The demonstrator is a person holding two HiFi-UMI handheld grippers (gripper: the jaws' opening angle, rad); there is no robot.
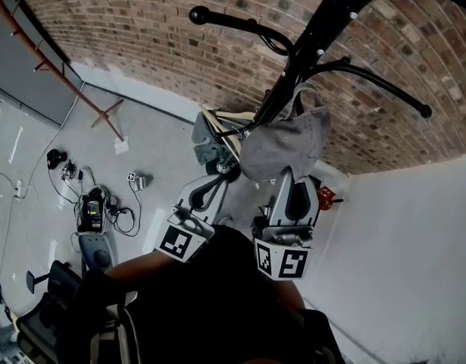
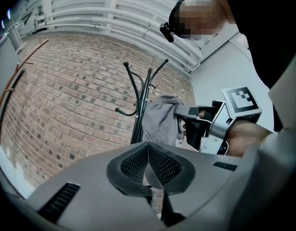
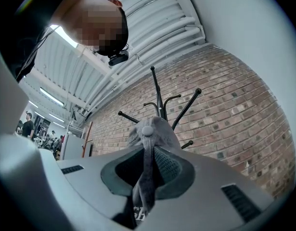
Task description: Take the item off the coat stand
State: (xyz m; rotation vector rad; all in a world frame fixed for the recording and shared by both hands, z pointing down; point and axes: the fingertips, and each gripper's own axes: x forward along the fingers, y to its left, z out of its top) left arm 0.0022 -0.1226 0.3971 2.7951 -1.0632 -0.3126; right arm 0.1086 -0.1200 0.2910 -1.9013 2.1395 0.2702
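Observation:
A grey cap [image 1: 284, 146] hangs at the pole of the black coat stand [image 1: 323, 21] in front of the brick wall. My right gripper [image 1: 287, 171] reaches up to it and is shut on a fold of the cap [image 3: 150, 129], whose top button shows just above the jaws [image 3: 148, 150]. The left gripper view shows the cap [image 2: 160, 119] beside the stand [image 2: 140, 100], with the right gripper [image 2: 186, 113] closed on its edge. My left gripper [image 2: 148, 148] is shut with nothing in it, left of the stand [image 1: 214, 165], apart from the cap.
A beige item [image 1: 229, 117] shows behind the stand's pole. Cables and small devices [image 1: 92, 211] lie on the grey floor at left. A red-brown wooden rack [image 1: 111, 112] leans by the wall. A small red object [image 1: 326, 197] sits at the wall's foot; a white wall [image 1: 414, 241] is at right.

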